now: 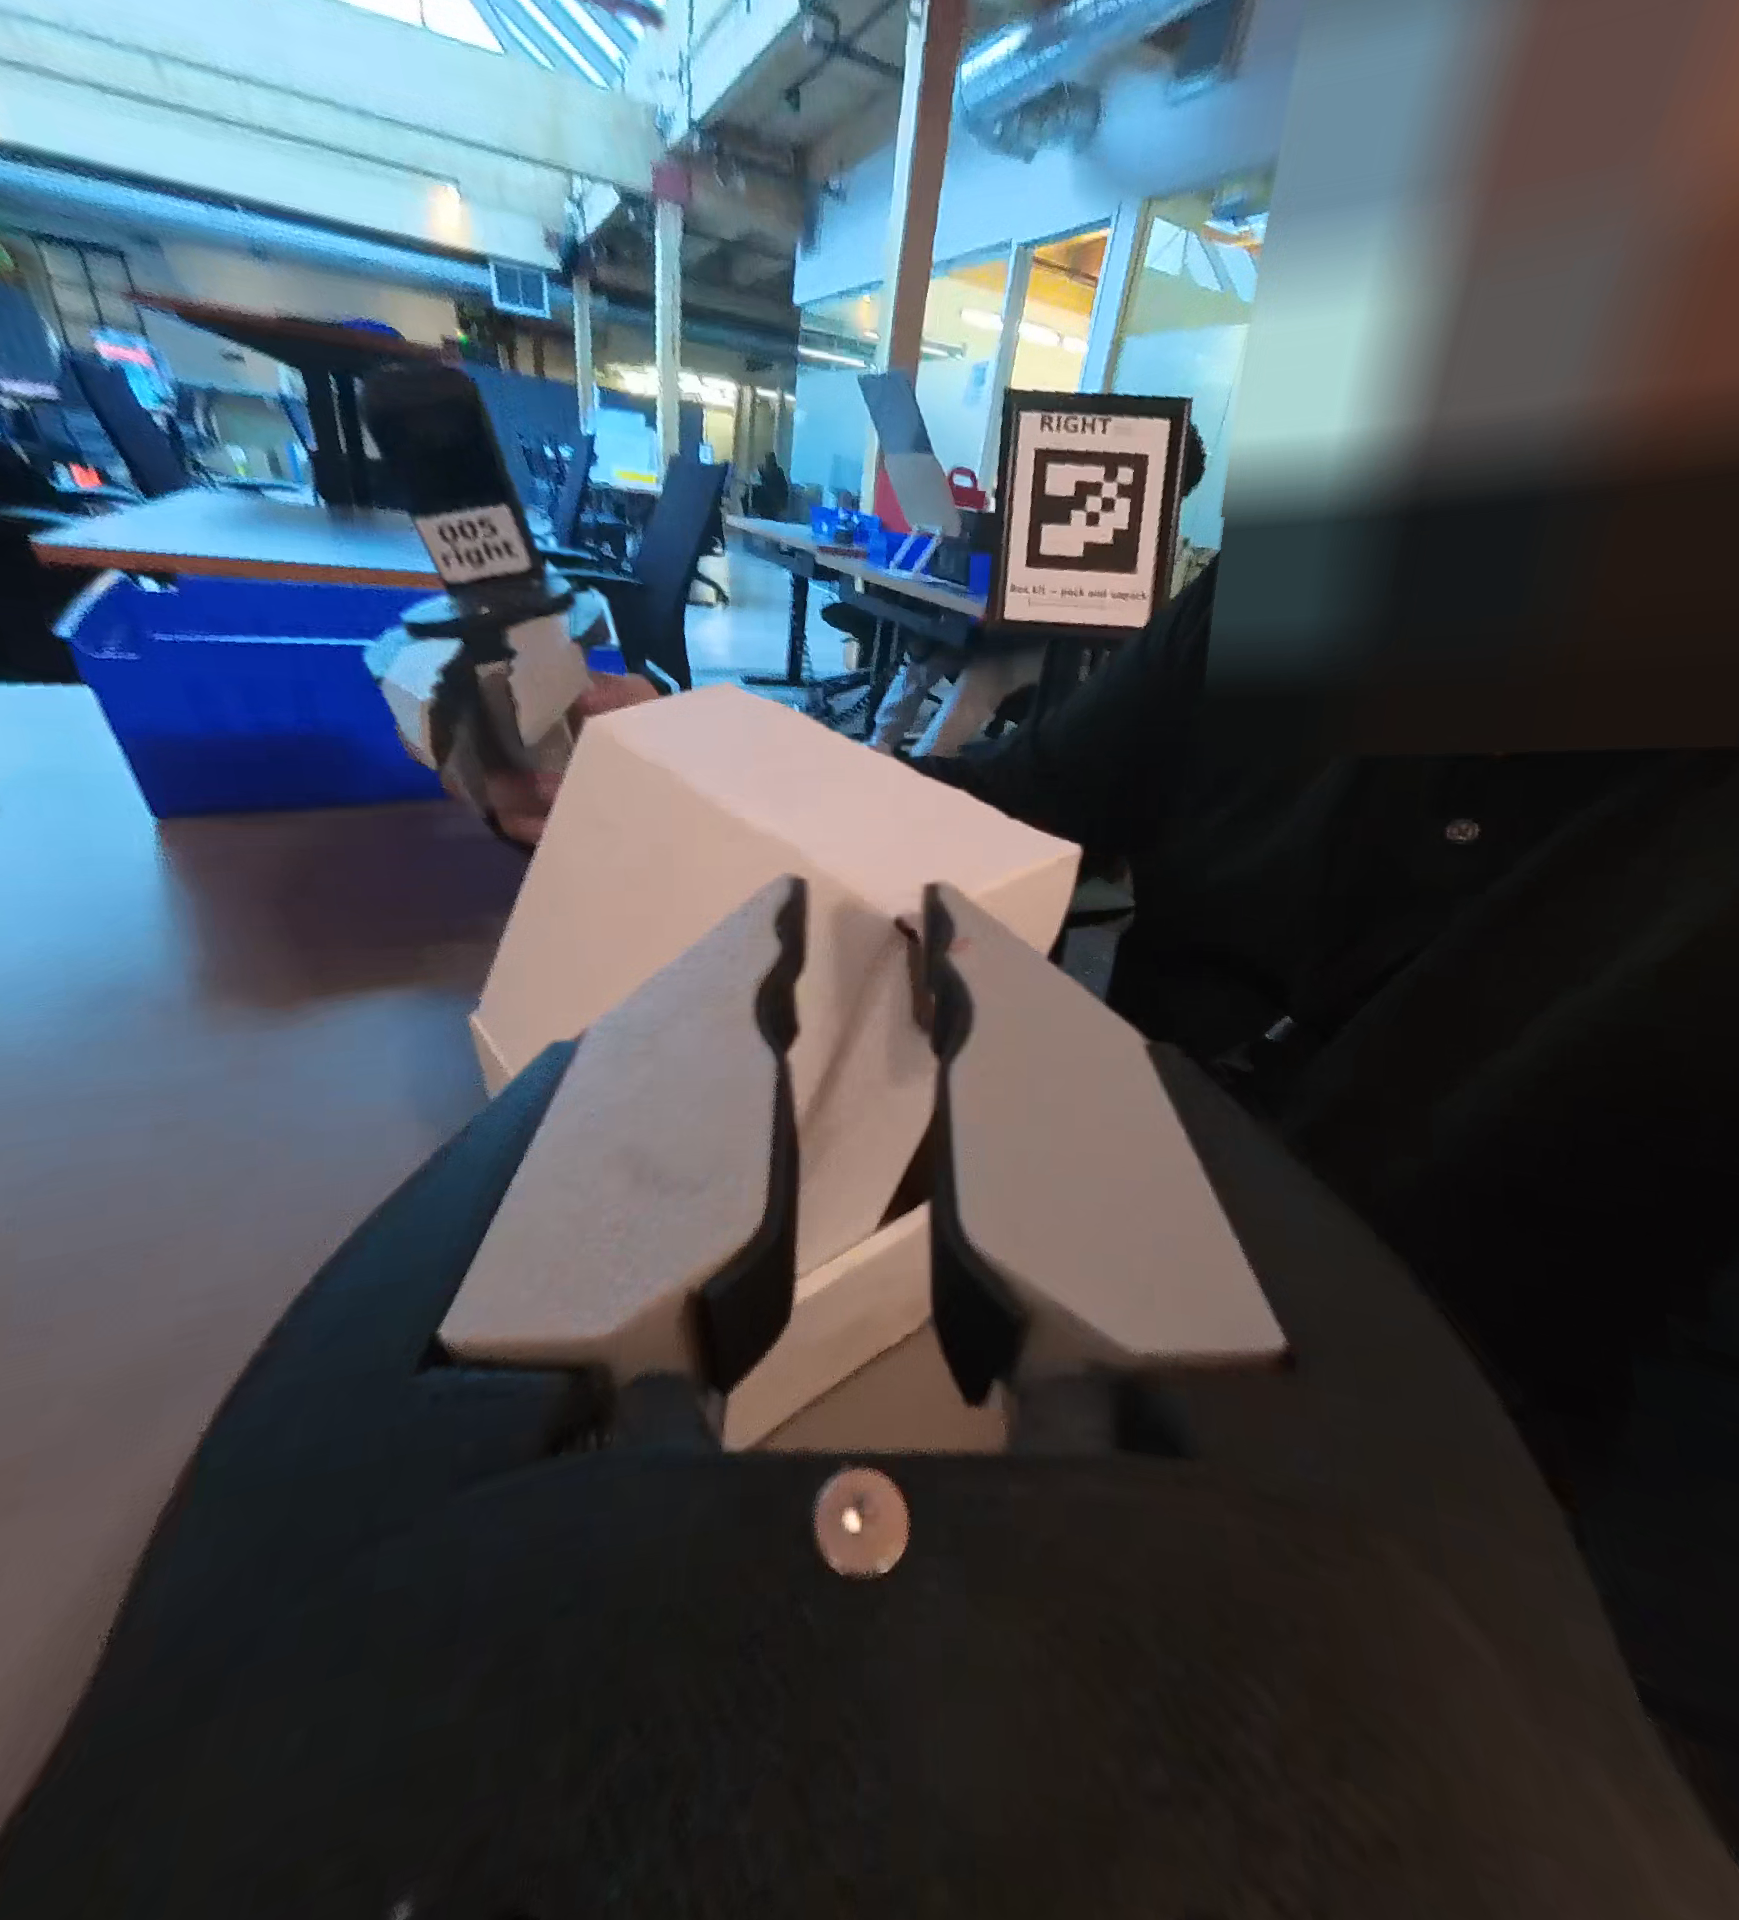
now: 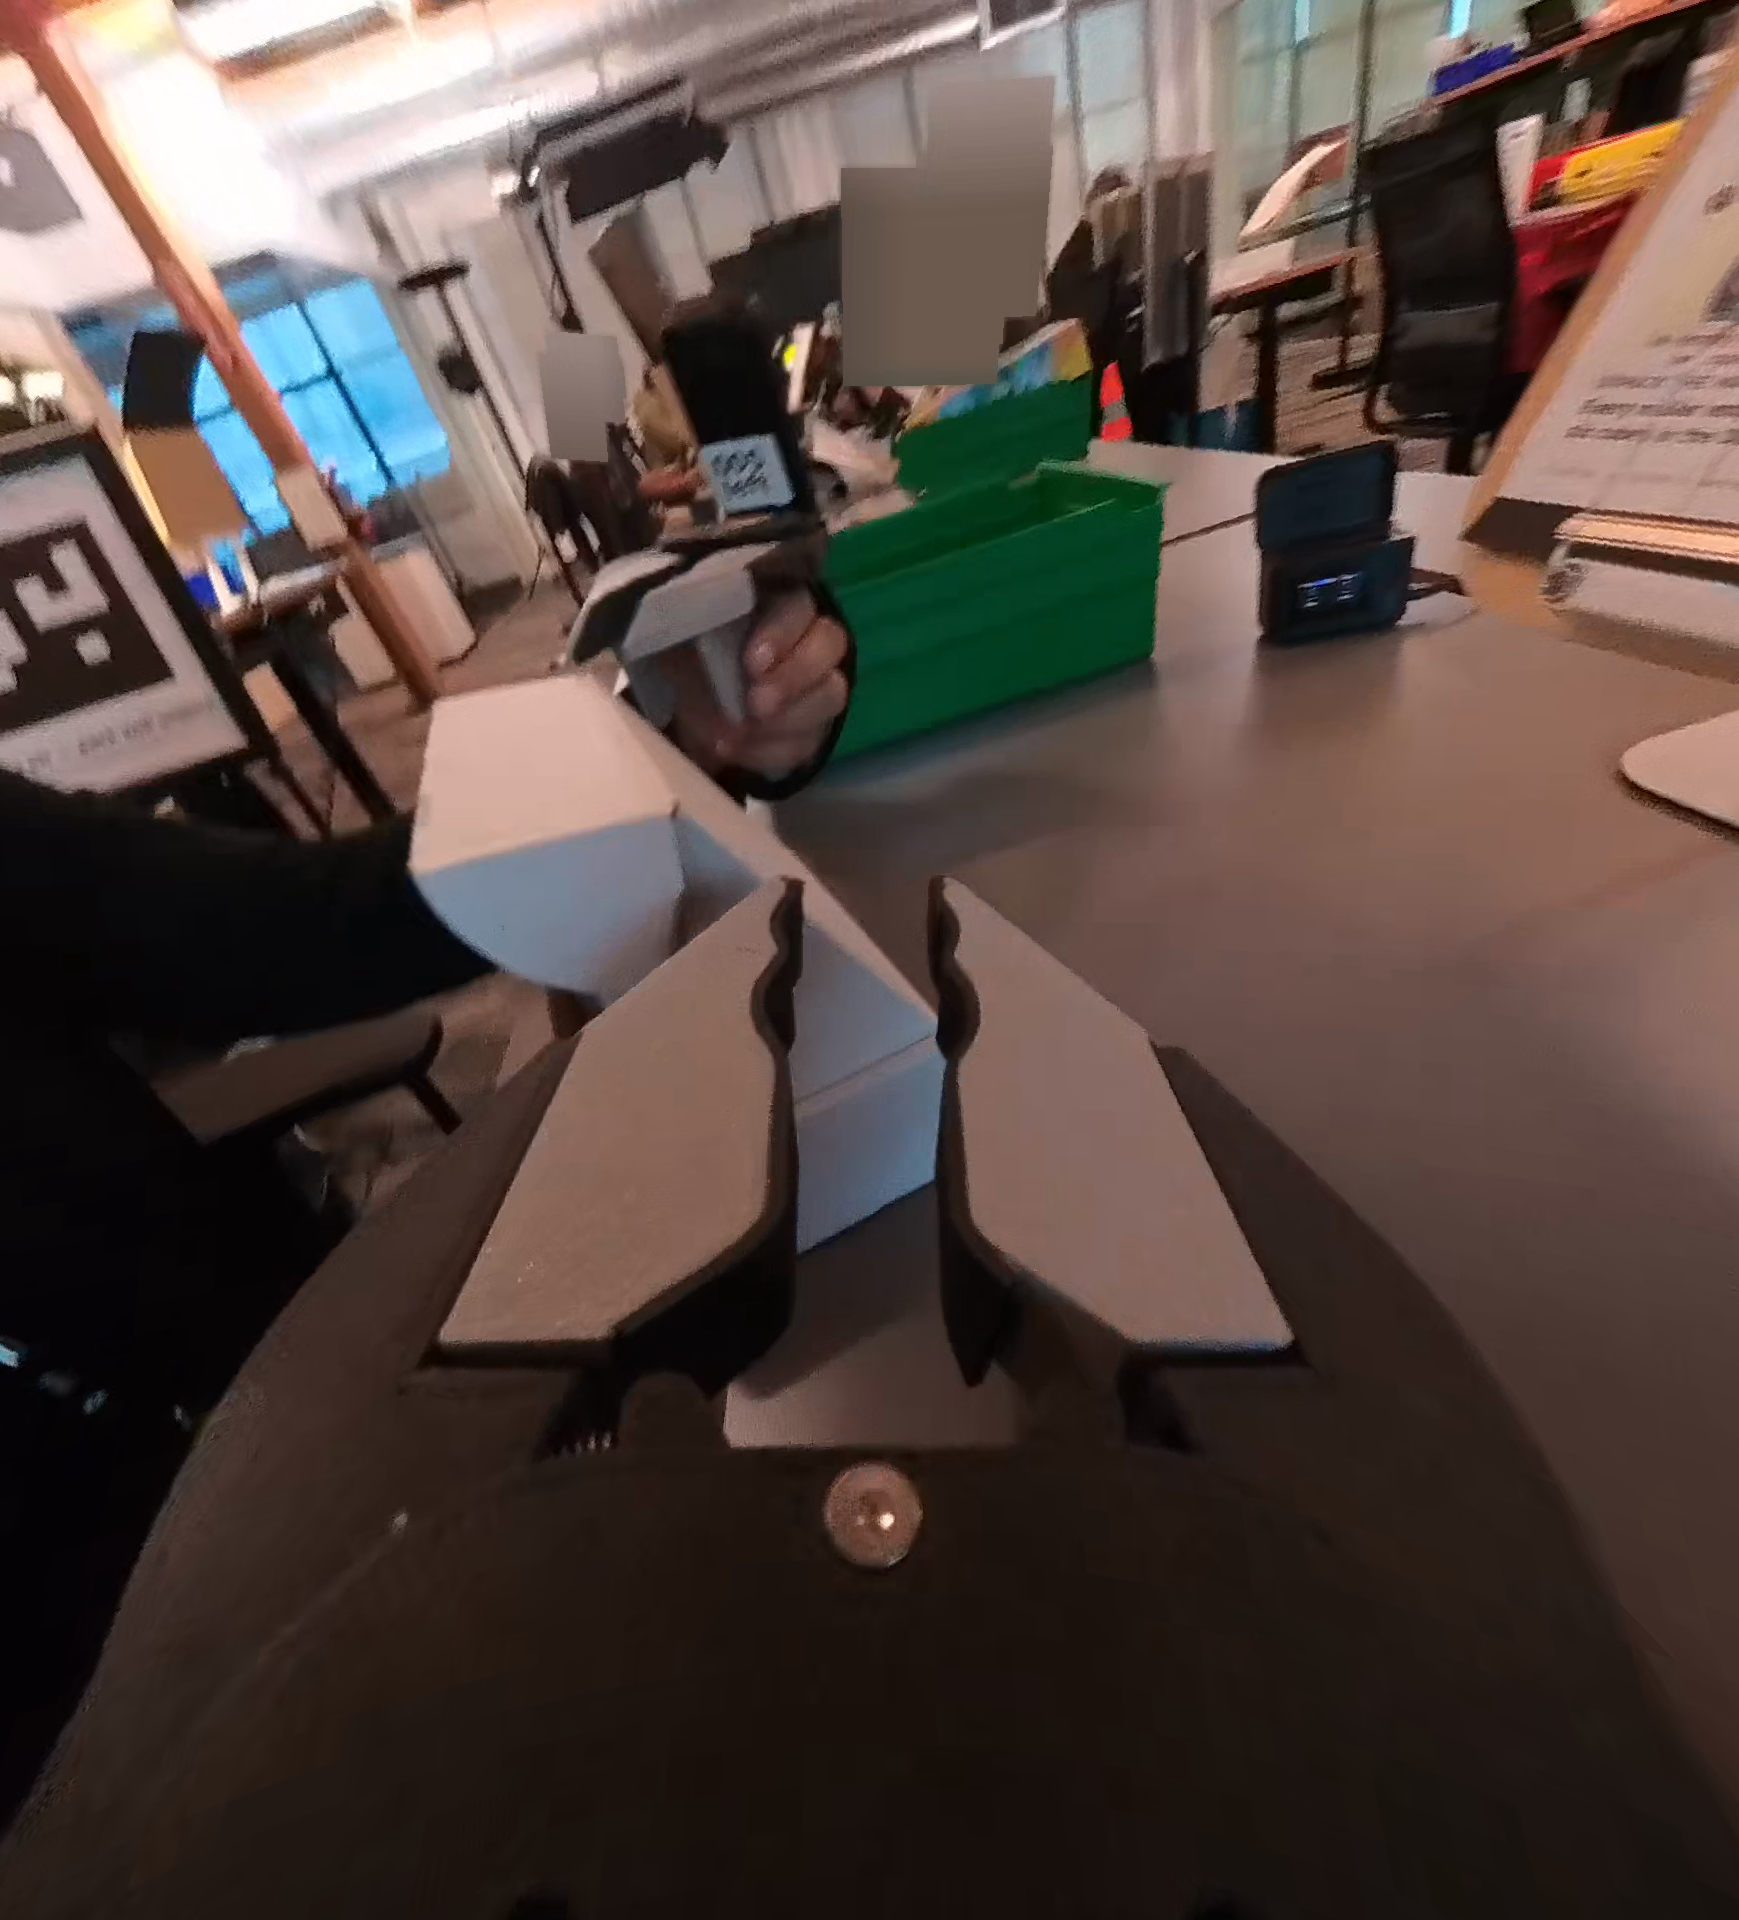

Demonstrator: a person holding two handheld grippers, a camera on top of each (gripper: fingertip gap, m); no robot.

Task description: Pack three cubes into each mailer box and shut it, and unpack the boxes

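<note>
The white mailer box (image 1: 740, 862) sits at the table (image 1: 117, 1039) edge, centre frame, lid partly raised. The left gripper (image 1: 860, 914) has its jaws slightly spread over the lid, a flap between them. The right gripper (image 2: 865, 904), lower centre, is spread beside the box (image 2: 553, 831), holding nothing. A blue bin (image 1: 252, 686) stands upper left; a green bin (image 2: 1000, 603) stands beyond.
</note>
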